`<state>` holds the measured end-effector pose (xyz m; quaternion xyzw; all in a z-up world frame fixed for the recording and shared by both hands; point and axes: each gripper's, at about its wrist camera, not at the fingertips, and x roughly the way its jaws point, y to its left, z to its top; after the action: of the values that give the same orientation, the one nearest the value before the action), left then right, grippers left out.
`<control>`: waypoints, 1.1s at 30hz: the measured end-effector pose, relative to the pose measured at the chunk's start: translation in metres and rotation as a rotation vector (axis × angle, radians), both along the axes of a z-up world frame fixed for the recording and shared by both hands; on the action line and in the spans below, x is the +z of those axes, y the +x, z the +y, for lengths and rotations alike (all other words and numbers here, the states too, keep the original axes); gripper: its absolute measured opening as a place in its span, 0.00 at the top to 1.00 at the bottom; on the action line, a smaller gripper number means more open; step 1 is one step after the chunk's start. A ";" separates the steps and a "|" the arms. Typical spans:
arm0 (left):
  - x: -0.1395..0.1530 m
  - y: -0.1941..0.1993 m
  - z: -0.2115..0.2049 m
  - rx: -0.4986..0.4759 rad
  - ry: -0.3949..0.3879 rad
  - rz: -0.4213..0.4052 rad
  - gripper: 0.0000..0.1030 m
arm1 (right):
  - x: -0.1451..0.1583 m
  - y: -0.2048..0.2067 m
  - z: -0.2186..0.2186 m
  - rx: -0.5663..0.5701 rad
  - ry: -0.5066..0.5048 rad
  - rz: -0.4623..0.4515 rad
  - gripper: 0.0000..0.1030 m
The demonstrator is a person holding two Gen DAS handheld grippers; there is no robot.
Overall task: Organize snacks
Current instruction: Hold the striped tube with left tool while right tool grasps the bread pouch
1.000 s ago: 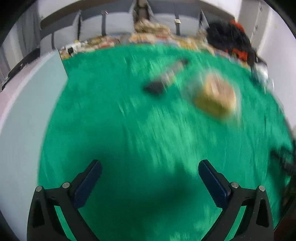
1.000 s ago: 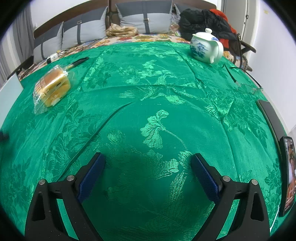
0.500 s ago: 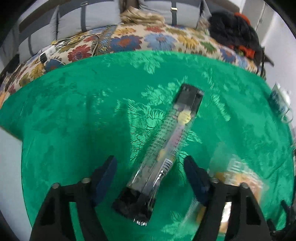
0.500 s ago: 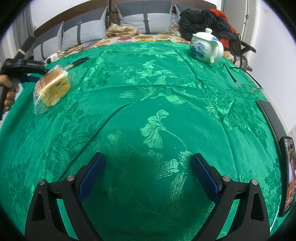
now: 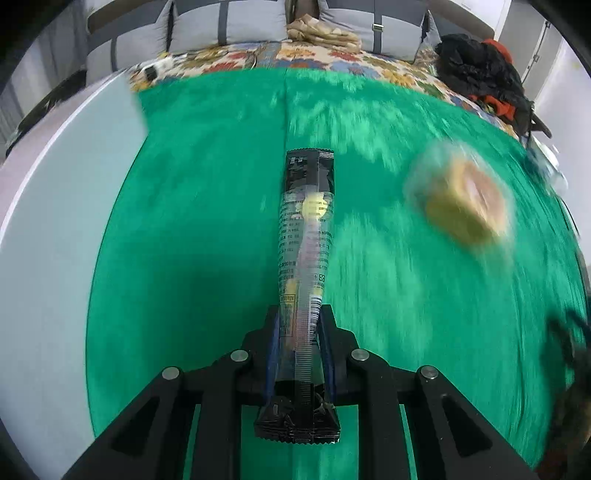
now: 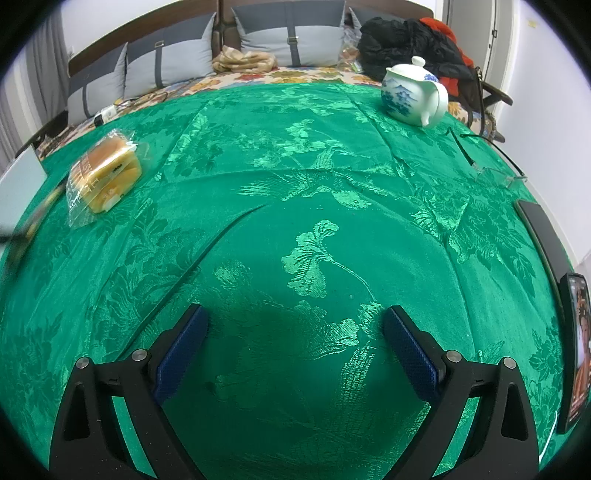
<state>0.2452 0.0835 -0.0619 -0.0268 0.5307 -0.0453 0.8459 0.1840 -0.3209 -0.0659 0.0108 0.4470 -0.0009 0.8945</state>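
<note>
Two fingers of the left gripper [image 5: 297, 334], wide apart a second ago over bare green cloth, now clenched on the long snack stick [image 5: 306, 236] near its black lower end. Half a second back, stood half-shut astride that same packet as it lay flat on the cloth; now pinched from both sides, the dark crimped tail hanging below the pads and the clear printed length running straight out ahead along the line of the fingers. Cloth around it smeared with motion, the packet itself sharp — so very likely carried with the gripper, off the bed, though no gap beneath can be made out. First snack picked, then; placing not yet done, by this reading.

Farther out and to the right of the stick, well apart from it, the wrapped bread [image 5: 463, 201] — blurred here, clear in the right wrist view, resting on the green bedspread [image 5: 192, 206] and untouched. Probably the next item to gather.

Right gripper [image 6: 295, 345] released and holding nothing — blue pads spread above a woven flower, as in both earlier views. Beyond it, near the far edge of the cloth, a blue-and-white teapot [image 6: 412, 98]; behind that, grey pillows [image 6: 288, 35].
</note>
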 end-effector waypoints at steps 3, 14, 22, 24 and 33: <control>-0.004 -0.056 0.006 0.006 -0.008 -0.002 0.67 | 0.000 0.000 0.000 0.000 0.000 0.000 0.05; -0.026 -0.066 0.004 0.055 0.109 -0.137 0.00 | 0.000 0.000 0.000 0.001 0.000 0.000 0.05; -0.028 -0.071 0.010 0.085 0.087 -0.173 0.00 | 0.000 0.000 0.000 0.001 0.000 0.000 0.05; -0.028 -0.071 0.010 0.085 0.087 -0.173 0.00 | 0.000 0.000 0.000 0.001 0.000 0.000 0.05; -0.027 -0.071 0.010 0.085 0.086 -0.173 0.00 | 0.000 0.000 0.000 0.001 0.001 0.000 0.05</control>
<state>0.1742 0.0940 -0.0893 -0.0089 0.4555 0.0113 0.8901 0.1842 -0.3210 -0.0658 0.0110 0.4469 0.0000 0.8945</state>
